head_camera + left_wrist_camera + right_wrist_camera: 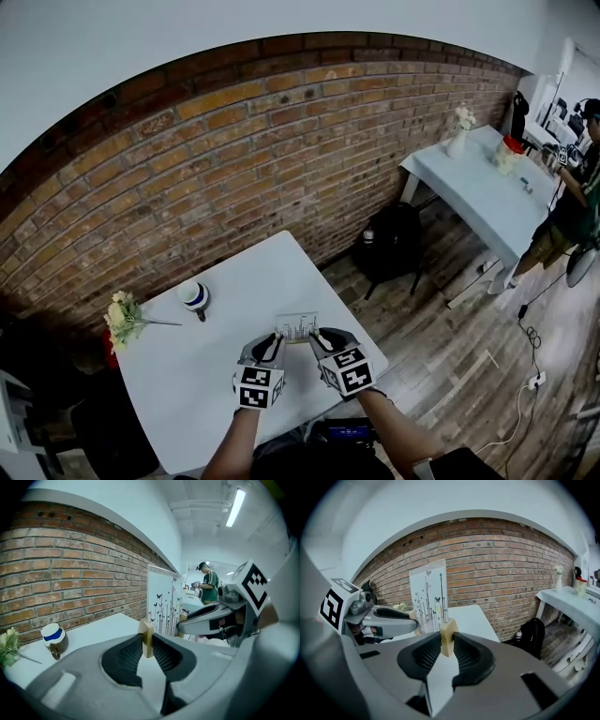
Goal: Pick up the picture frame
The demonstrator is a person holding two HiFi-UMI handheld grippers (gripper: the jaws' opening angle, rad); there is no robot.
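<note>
A picture frame (297, 327) with a light wooden edge and a white print of flowers and butterflies hangs above the white table (244, 309). It stands upright between both grippers. My left gripper (274, 343) is shut on the frame's left wooden edge (147, 637). Holding the opposite side, my right gripper (316, 338) is shut on the right wooden edge (448, 636). The print (162, 603) faces the left gripper view, and the print (429, 595) also shows in the right gripper view.
A white and blue cup (194, 295) and a bunch of pale flowers (122, 317) lie on the table's far left. A brick wall (187, 178) runs behind. A black backpack (389, 242) sits on the floor; a person (572, 202) stands by a second table (487, 187).
</note>
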